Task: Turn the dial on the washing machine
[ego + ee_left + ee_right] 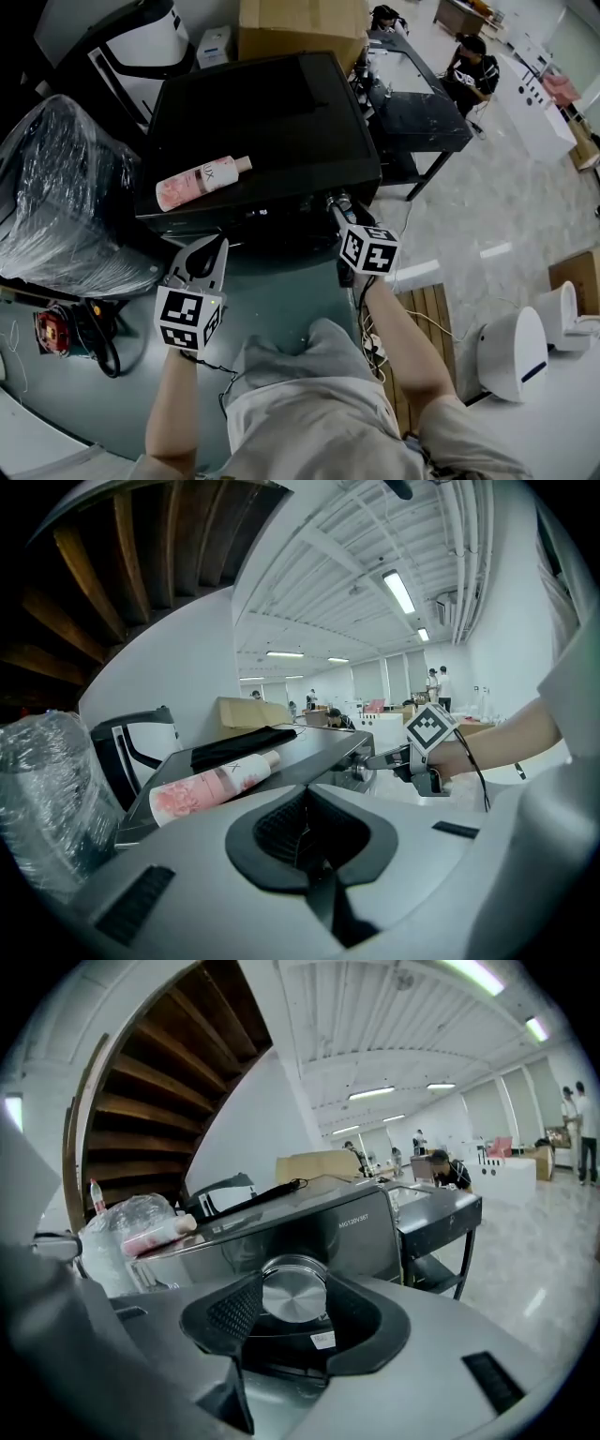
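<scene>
A black washing machine [262,122] stands in front of me, its silver dial [336,201] at the front right corner. My right gripper [339,208] reaches to that corner. In the right gripper view the round dial [294,1290] fills the gap of the right gripper [294,1302], with both pads against its rim. My left gripper [208,246] hangs before the machine's front left, apart from it. Its pads meet in the left gripper view, so the left gripper [305,841] is shut with nothing in it. A pink bottle [202,181] lies on the lid.
A plastic-wrapped bundle [56,197] sits left of the machine, a cardboard box [300,28] behind it. A black table [417,94] stands at the right rear, with a seated person [473,70] beyond. A wooden pallet [431,319] and a white device [514,352] lie right; cables [84,328] left.
</scene>
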### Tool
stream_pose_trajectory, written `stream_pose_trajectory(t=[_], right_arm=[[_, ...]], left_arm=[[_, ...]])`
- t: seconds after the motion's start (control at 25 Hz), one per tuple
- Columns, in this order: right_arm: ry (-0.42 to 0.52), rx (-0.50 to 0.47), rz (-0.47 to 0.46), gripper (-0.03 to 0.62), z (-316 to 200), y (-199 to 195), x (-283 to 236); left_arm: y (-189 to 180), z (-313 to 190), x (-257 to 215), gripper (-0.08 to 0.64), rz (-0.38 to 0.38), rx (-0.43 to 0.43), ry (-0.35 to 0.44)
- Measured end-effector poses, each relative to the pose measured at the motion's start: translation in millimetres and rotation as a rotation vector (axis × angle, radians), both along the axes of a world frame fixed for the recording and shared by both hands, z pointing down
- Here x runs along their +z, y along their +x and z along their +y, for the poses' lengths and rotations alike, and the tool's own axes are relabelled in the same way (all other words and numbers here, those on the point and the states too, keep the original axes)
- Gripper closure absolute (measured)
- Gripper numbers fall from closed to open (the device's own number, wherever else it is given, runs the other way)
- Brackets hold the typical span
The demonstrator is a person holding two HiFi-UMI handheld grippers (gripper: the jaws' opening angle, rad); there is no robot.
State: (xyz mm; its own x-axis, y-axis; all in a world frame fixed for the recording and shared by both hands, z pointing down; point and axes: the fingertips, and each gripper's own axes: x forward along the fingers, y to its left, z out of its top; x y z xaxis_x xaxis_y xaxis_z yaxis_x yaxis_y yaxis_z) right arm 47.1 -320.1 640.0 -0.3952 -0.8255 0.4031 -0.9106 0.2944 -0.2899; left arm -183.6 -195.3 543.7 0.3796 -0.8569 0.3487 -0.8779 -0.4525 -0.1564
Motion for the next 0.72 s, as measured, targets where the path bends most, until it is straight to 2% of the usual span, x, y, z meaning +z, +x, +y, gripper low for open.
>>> stream_pose_trajectory(t=[0.16,0.32,0.48,0.6,0.72], right_arm=[[-0.019,0.035,-0.138,0.359,-1,3,1],[-0.092,0.101,-0.349,0.360,0,9,8],[-0.167,0.155,-0.562,0.376,1,7,9],[-0.171,0.196,-0.653,0.437,4,3,6],[-0.181,0.234,-0.772,0.439,5,1,7]], left_arm=[[0,1,-3,0.540,-0.029,-0.002,0.009],[0,0,-7,0.540,-0.053,-0.013,0.032],[13,2,-8,0.540,-0.008,0.049,0.017],[23,7,-17,0.540,0.053,0.097,0.017],[25,9,-22,0.540,0.063,0.108,0.016]])
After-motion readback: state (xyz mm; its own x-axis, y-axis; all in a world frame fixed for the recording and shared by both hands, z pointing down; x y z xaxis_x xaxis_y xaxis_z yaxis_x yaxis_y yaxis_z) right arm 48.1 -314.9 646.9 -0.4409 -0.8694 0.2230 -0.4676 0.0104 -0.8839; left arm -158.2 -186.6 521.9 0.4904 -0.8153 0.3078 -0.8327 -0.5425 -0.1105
